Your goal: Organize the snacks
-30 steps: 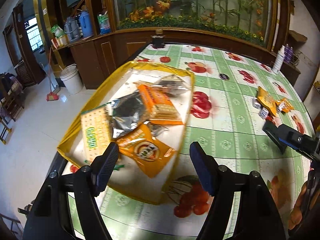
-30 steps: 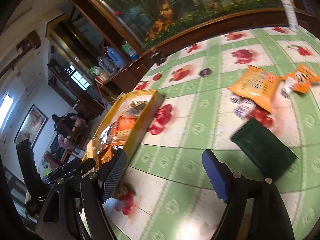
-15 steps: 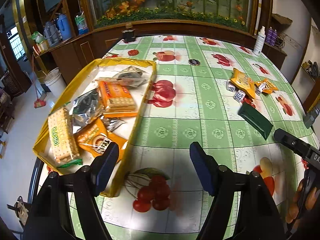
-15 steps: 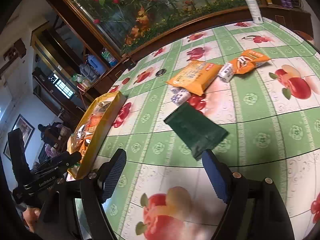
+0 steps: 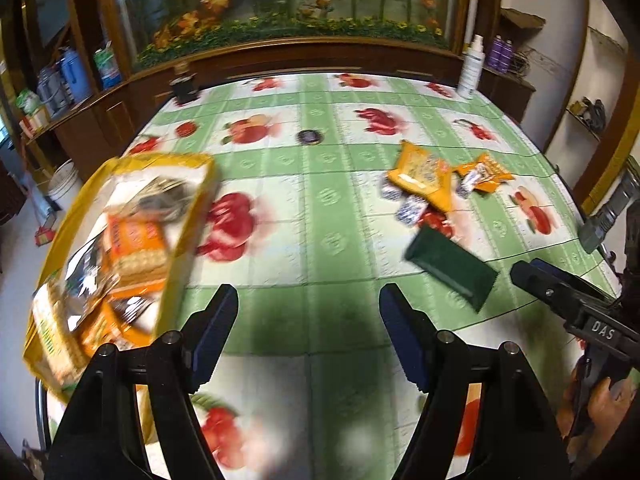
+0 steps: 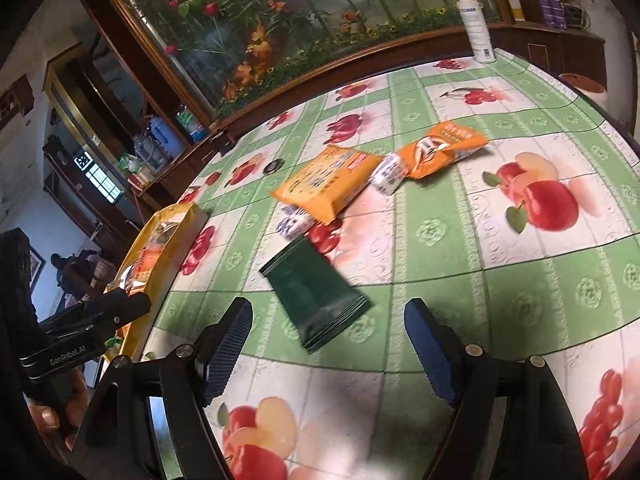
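Snacks loose on green fruit-print tablecloth (image 6: pixel 500 296), wide bare cloth around dark green packet (image 6: pixel 316 292). Yellow tray (image 5: pixel 188 216) at left table edge, several packets inside, count blurred. Beyond green packet: two orange bags, about three small white-blue wrappers. Right gripper (image 6: pixel 328 344) spread, empty, just short of green packet; left gripper (image 5: pixel 308 328) spread, empty, well left.

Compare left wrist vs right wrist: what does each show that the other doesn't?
Left wrist only: the left gripper close up, jaws open and empty, and the snacks lying inside the yellow tray, blurred.
Right wrist only: the right gripper close up, also open and empty, and seated people in the far room.
Both: dark green packet, orange snack bags, spray bottle, fruit-print tablecloth.
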Demonstrator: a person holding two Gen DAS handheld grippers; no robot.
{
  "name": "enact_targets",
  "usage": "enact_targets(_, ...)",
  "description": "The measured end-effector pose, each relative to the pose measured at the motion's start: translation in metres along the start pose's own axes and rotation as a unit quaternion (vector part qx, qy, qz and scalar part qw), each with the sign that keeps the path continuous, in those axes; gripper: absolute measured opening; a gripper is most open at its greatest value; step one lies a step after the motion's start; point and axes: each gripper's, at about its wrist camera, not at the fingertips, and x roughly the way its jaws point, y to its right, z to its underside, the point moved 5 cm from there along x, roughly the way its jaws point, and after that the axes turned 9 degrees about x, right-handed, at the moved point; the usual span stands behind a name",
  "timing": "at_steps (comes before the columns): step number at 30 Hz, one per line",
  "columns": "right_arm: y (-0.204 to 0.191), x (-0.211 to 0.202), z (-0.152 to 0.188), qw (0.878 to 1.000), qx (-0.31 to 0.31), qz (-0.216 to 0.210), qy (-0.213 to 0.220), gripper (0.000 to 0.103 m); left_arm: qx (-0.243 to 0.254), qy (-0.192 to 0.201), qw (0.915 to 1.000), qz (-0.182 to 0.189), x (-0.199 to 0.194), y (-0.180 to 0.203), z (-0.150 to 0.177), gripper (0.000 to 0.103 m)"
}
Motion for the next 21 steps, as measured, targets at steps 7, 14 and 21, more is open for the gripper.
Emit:
enact_targets(7,0.027,-0.003,-0.033,0.999,0.012,0.028,0.015,0.083,0.046,0.024,0.9982,0.032,0.031,0.045,-0.052,0.073)
enact_targets(14,0.047,0.011,-0.066,0.999,0.041,0.034,0.012,0.084,0.089,0.024,0.9947,0.046,0.071,0.077,-0.097,0.073)
enact_targets(21,0.065,0.042,-0.102,0.995,0.093,0.047,0.01,0.084,0.114,0.0,0.992,0.056,0.104,0.092,-0.107,0.073)
